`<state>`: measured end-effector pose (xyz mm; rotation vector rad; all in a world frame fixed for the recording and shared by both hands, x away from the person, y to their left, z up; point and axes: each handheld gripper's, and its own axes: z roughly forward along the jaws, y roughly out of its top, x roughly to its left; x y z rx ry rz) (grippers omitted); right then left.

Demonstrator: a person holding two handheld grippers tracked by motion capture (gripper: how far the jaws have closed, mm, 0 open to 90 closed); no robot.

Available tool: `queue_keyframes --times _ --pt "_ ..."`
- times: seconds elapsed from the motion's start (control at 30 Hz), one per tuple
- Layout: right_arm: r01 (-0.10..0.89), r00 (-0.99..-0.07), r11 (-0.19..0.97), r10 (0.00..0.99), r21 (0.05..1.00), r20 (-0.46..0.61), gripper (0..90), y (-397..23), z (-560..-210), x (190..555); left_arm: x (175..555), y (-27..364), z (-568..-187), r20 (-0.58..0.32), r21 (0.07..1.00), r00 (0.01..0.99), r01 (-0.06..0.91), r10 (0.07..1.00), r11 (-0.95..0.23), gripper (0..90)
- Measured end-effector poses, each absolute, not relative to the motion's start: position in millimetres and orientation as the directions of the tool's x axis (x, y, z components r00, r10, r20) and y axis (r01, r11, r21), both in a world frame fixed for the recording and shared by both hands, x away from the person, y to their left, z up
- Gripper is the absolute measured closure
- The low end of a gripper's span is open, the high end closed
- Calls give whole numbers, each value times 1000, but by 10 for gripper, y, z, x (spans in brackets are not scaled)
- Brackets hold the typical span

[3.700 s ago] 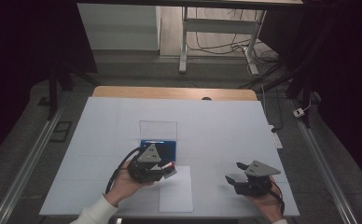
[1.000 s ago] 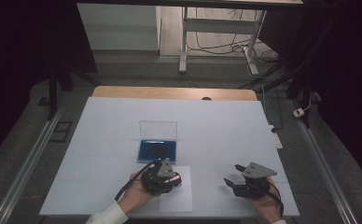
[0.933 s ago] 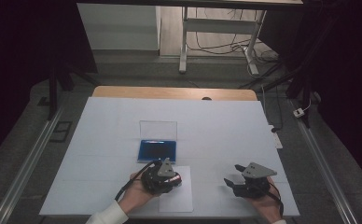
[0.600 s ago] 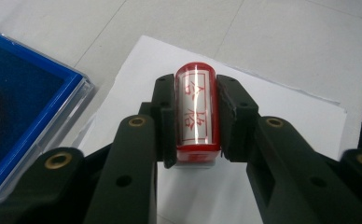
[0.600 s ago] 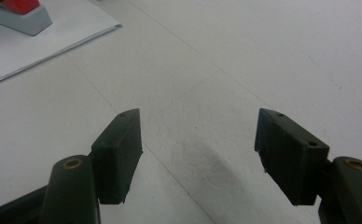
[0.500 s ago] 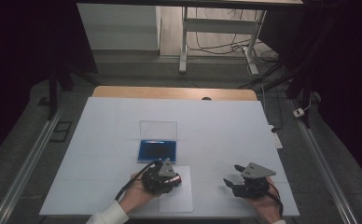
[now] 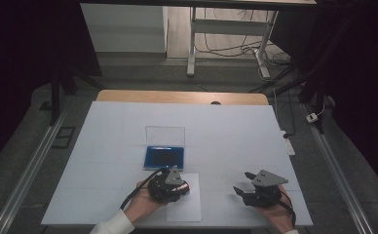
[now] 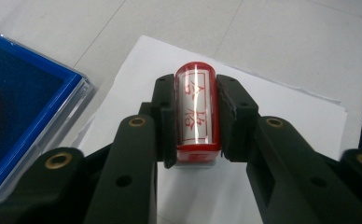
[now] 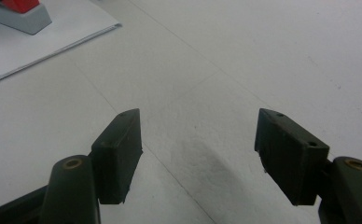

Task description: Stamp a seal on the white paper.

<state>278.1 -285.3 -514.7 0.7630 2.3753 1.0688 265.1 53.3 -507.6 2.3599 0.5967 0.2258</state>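
**Stamp down on the sheet, ink pad left open**

Starting at the left: open blue ink pad [image 7: 163, 156] in its clear plastic case, lid standing up at the far edge, dark pad exposed. Just nearer than the pad, flat on the white table [image 7: 104, 146], a plain white paper sheet [image 7: 187, 207].

On to the left gripper [image 8: 195, 109], sitting over that sheet, just on the near side of the pad. Clamped firmly on a red cylindrical stamp with a clear window and red characters [image 8: 195, 114], black pads pressing both flanks. Stamp's pale base [image 8: 195, 161] apparently down against the paper, so the pressing step looks under way. No printed mark on show yet, the base covering the spot.

Further right, well away from the pad: right gripper [image 9: 198, 140] hovering low above bare table, jaws spread wide, nothing between them.

Judged from this: inking looks done, imprint being made. Left to do: lifting the stamp clear, checking the mark, perhaps closing the pad's lid.
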Motion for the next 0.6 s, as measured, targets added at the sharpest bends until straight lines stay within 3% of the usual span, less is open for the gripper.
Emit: queue_keyframes --times 0.6 --pt "306 -758 554 634 774 -154 313 -2855 -5144 2781 2647 529 -5080 7 660 880 352 475 -664 708"
